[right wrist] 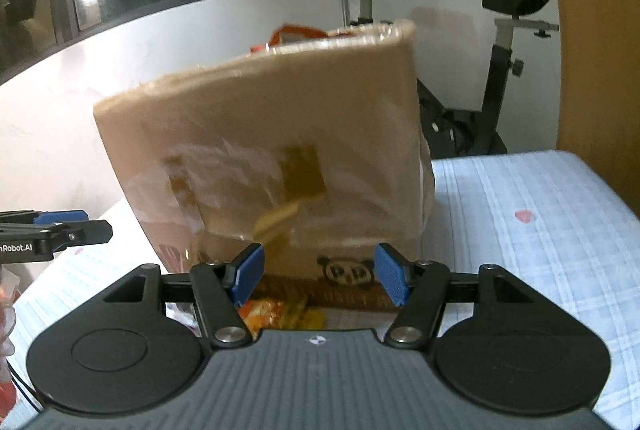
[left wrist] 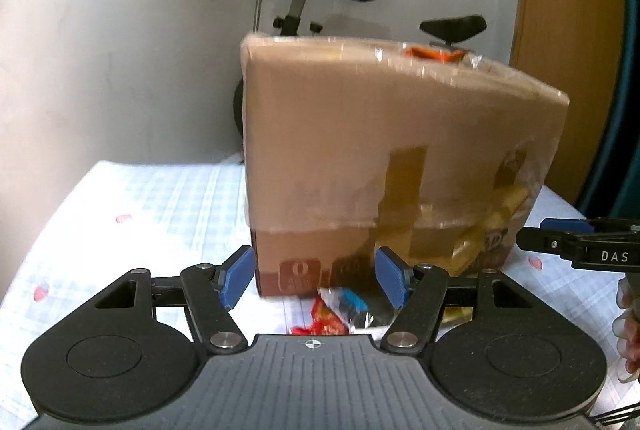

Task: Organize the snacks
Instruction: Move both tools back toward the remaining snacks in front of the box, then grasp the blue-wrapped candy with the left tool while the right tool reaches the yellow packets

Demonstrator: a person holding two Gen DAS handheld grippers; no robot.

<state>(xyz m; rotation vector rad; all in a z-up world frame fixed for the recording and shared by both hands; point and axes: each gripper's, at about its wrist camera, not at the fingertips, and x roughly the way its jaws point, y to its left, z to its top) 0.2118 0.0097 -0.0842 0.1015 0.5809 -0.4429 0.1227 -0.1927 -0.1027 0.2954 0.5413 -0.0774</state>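
One large brown cardboard box wrapped in clear plastic film, upright on one tabletop with a pale blue checked cloth. Two strips of darker brown tape on the box face. Two crinkly snack packets seen at the box's foot: one red and blue, one orange and yellow; possibly more, too hidden to count. One orange packet poking from the box top. Two black handheld grippers, left and right, each with two blue-padded fingers. One black exercise bike behind.
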